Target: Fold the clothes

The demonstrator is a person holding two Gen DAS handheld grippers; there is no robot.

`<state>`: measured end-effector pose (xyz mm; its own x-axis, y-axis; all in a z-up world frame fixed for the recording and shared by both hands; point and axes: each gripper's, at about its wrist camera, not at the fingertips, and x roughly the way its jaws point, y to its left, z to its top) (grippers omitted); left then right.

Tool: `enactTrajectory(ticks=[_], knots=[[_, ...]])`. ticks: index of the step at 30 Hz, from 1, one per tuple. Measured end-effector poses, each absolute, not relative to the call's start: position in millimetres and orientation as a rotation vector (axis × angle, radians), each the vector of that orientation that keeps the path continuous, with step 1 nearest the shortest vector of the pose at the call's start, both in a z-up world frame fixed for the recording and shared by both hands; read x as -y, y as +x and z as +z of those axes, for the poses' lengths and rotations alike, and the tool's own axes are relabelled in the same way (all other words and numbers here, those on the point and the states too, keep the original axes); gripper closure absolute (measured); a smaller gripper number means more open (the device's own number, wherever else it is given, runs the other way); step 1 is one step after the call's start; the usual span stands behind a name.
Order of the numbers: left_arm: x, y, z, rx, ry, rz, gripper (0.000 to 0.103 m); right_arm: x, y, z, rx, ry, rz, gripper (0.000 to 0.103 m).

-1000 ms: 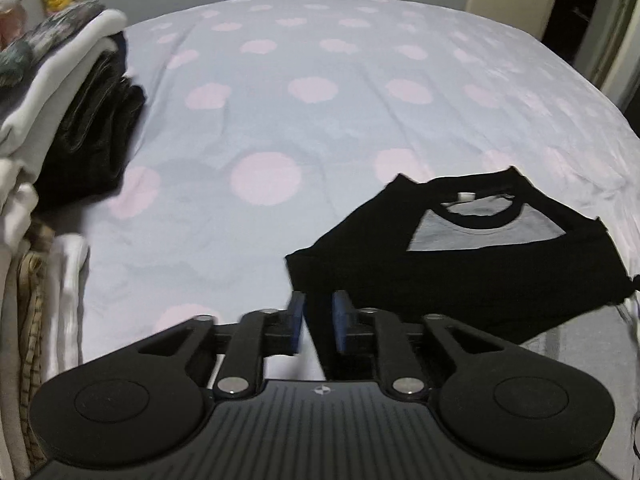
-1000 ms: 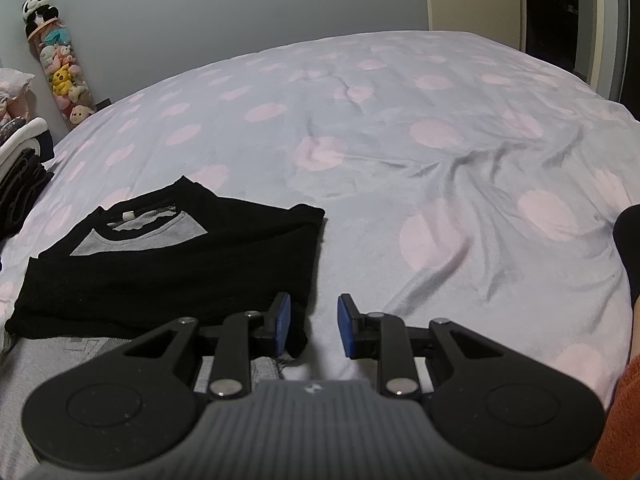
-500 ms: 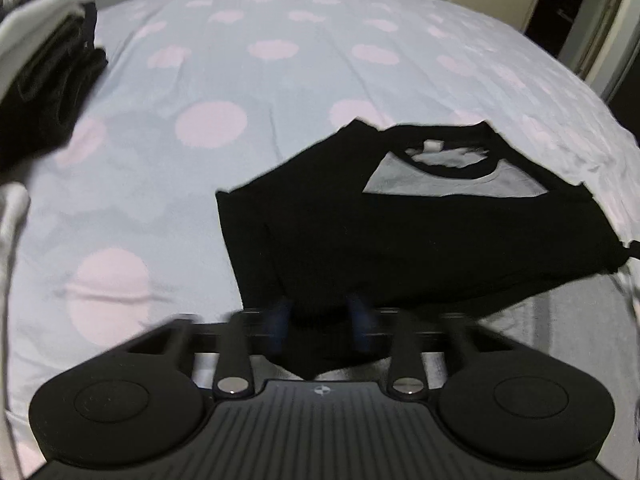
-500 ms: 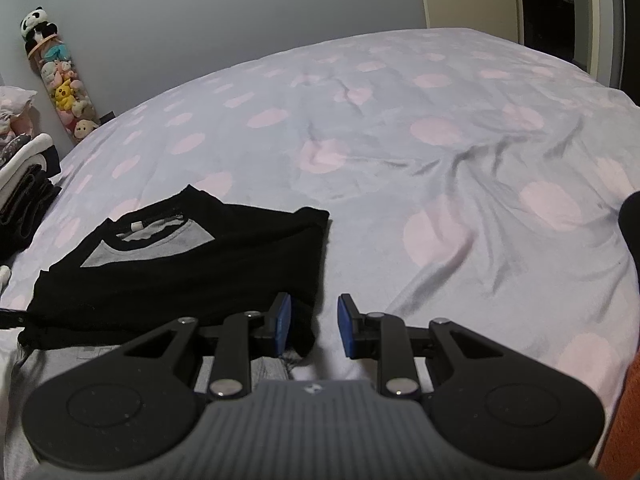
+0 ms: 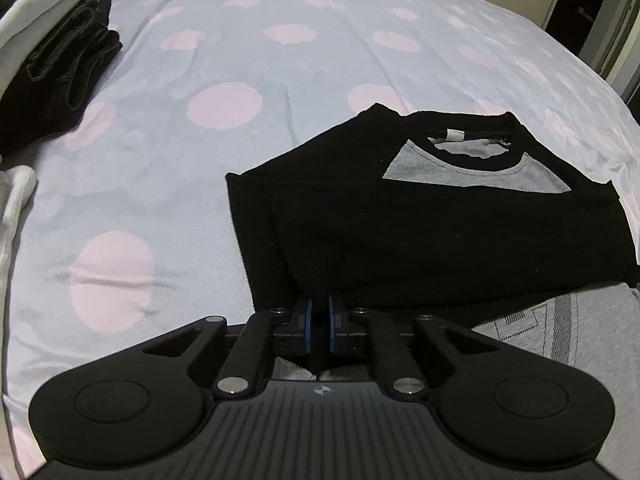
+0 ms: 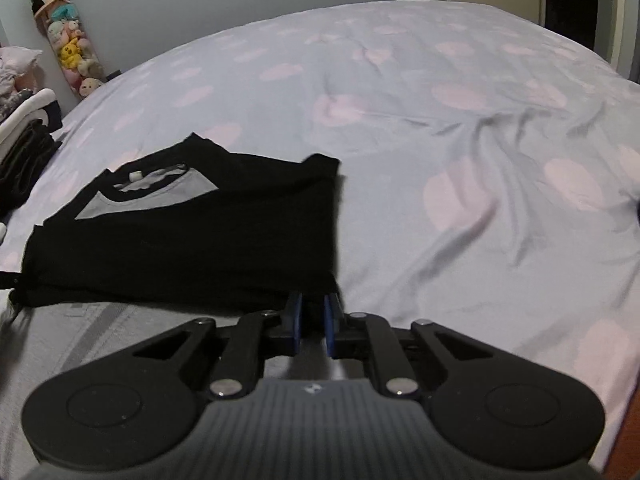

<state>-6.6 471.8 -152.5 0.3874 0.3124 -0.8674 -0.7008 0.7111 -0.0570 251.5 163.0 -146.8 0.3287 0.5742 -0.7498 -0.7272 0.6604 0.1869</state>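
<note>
step: gripping shirt (image 5: 440, 236) on bed (image 5: 240, 60) near front edge | left gripper (image 5: 318, 322) and right gripper (image 6: 312, 322) closing, black cloth between jaws | next: probably lift both corners evenly, fold forward

A home bedroom: spotted bedspread (image 6: 440, 128), stacked clothes (image 5: 52, 60), plush toys (image 6: 72, 48).

Two wrist fisheyes looking steeply down over one bed

The left view is sitting close above the black shirt (image 5: 420, 224), facing across the dotted bedspread (image 5: 224, 104) toward the clothes stack (image 5: 52, 52) at its left edge. The right view is facing the same bedspread (image 6: 460, 128) from the shirt's (image 6: 192, 232) other side, both sharing shirt and stack (image 6: 24, 152).
</note>
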Motion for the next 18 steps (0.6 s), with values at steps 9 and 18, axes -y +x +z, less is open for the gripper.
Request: enactTrajectory(ticks=[9, 18], knots=[[-433.2, -61.8, -108.7, -0.954, -0.414, 0.661, 0.082, -120.5, 237.7, -113.9, -0.861, -0.165, 0.812, 0.067], [-365.5, -141.4, -99.7, -1.068, -0.478, 0.584, 0.070, -76.9, 175.7, -105.5, -1.003, -0.304, 0.836, 0.062]])
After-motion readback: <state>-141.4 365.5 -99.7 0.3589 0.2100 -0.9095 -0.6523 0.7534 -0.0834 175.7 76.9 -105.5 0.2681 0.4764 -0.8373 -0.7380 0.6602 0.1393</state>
